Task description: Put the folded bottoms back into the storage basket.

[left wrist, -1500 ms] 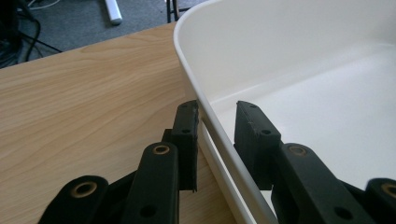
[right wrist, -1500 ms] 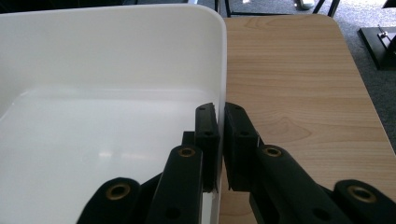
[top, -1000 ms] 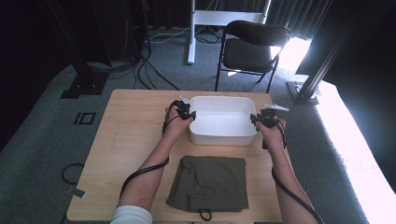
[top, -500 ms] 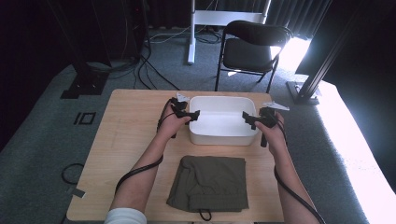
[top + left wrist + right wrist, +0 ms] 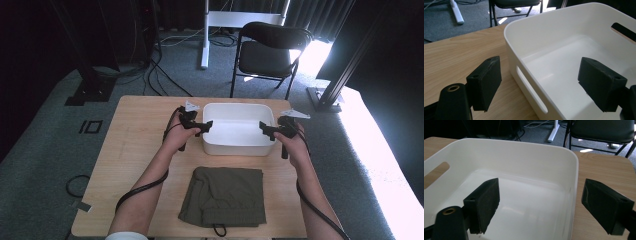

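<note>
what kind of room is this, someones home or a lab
Most likely a lab or recording studio, not a home: black curtains hang at the back, loose cables run over grey carpet, and metal stand legs flank a lone wooden table with a folding chair behind it.

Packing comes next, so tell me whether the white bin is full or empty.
Empty. The white bin shows a bare white floor in both gripper views; the folded olive garment lies on the table in front of it.
</note>
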{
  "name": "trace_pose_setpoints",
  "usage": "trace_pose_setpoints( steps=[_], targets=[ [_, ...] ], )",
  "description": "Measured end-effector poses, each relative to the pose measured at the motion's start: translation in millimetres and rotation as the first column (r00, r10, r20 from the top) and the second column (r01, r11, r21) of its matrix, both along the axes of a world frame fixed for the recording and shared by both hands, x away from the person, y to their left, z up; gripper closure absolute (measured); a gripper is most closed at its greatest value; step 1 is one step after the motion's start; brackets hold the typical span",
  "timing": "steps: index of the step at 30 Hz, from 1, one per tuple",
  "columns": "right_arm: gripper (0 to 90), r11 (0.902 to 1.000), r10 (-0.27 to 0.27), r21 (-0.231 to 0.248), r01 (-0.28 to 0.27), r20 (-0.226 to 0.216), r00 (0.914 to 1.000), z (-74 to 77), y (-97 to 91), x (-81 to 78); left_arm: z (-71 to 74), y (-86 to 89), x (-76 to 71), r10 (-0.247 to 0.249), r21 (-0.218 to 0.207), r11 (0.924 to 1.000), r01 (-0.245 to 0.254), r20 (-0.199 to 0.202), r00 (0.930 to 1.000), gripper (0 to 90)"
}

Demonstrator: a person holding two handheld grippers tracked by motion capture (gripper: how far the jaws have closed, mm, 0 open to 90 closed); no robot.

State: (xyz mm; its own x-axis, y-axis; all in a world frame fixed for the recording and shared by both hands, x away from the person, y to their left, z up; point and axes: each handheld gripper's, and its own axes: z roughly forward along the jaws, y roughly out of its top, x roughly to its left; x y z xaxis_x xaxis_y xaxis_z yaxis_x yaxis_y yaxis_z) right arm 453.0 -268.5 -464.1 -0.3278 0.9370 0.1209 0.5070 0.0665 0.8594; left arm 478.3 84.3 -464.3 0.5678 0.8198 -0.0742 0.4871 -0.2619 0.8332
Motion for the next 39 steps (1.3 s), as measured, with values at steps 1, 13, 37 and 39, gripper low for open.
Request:
trace_pose_setpoints(
  steps=[1,13,37,39],
  targets=[
    [14.9,1.0,0.004,-0.001,-0.003,0.008,1.0,0.9,-0.3,-1.1,0.7,1.0,-2.1,-0.003,-0.002,1.0,0.003,0.001,1.0,20.4],
    [13.8,0.9992,0.027,0.028,-0.028,0.011,0.9996,4.7,-1.6,-15.7,6.4,10.8,-23.5,-0.036,-0.024,0.9991,0.035,-0.03,0.9989,20.4],
    [13.4,0.9974,0.06,0.036,-0.063,0.067,0.9959,15.9,9.3,-57.8,6.2,15.3,-60.0,-0.098,-0.043,0.9943,0.098,0.002,0.9952,19.7],
    [13.4,0.9969,0.064,0.04,-0.067,0.07,0.9955,14.9,9.5,-62.7,3.9,14.9,-62.8,-0.103,-0.039,0.9939,0.103,-0.001,0.9947,19.8]
  ],
)
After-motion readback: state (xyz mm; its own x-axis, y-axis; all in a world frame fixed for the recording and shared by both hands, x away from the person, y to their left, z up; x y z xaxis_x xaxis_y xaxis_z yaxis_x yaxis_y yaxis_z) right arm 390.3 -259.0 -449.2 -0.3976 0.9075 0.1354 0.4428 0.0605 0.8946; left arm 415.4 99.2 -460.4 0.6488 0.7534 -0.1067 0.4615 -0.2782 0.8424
